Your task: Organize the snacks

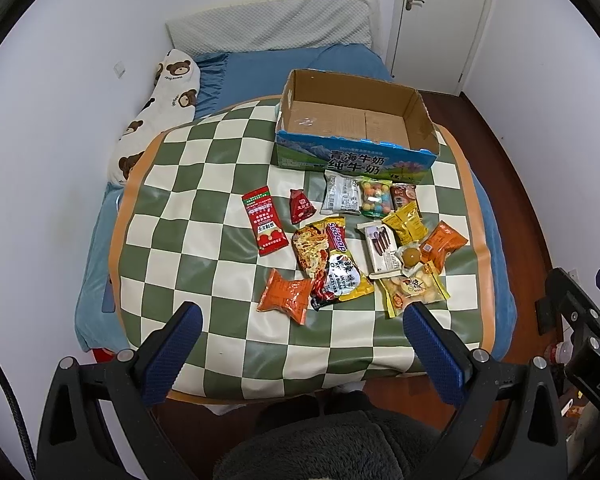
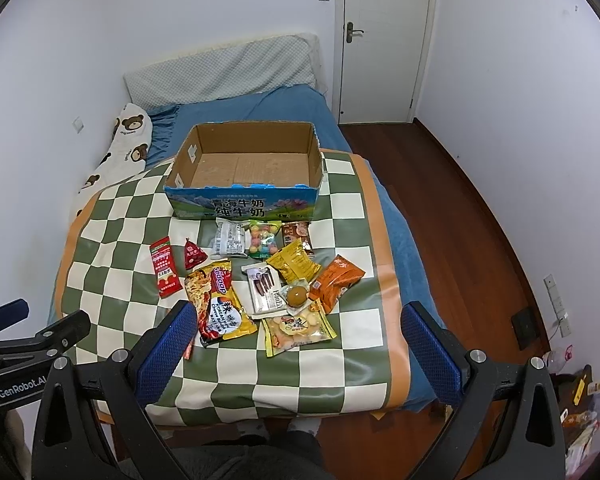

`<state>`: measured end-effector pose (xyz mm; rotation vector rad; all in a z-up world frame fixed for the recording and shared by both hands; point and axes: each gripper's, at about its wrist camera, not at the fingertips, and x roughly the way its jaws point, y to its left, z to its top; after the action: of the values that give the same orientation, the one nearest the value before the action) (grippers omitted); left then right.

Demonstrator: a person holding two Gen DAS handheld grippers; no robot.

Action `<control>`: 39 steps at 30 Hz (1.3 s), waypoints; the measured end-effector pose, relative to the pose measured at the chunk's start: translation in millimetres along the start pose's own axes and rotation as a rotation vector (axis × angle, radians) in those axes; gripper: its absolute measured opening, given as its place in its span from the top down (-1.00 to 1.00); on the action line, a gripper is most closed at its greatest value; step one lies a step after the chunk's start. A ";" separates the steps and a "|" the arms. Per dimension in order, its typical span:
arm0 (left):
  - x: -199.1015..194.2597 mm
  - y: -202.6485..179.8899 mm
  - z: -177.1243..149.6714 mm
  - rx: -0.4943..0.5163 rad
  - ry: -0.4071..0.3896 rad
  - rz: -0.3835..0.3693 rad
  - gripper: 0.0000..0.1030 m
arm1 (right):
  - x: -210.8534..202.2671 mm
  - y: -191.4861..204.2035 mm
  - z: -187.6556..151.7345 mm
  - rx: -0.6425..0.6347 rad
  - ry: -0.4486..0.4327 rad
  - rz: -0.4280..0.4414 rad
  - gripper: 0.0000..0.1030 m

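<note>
Left wrist view: snacks scattered just before empty box, ahead of both grippers. Left gripper, right gripper wide open, empty. Orange packet nearest left.

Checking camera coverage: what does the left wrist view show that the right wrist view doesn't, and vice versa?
Left wrist only: the whole orange crinkled snack packet near its open fingers; the right view shows just a sliver behind a finger. Right wrist only: grey wall sockets on the right wall. Both: the empty open-topped cardboard milk box, the green-and-cream checkered mat, the white door.
</note>
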<state>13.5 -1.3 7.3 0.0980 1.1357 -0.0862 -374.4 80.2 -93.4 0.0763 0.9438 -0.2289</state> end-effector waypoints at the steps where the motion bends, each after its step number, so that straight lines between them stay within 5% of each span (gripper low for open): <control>1: 0.8 -0.5 0.2 0.001 0.001 0.001 -1.00 | 0.0 0.1 0.2 -0.001 0.000 -0.001 -1.00; 39: 4.6 -5.9 14.1 -0.018 0.003 0.022 -1.00 | -0.4 -3.7 2.7 0.006 0.009 0.013 -1.00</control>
<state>27.5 -9.0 8.9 0.0945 1.1380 -0.0565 -373.3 76.2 -91.4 0.0889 0.9515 -0.2191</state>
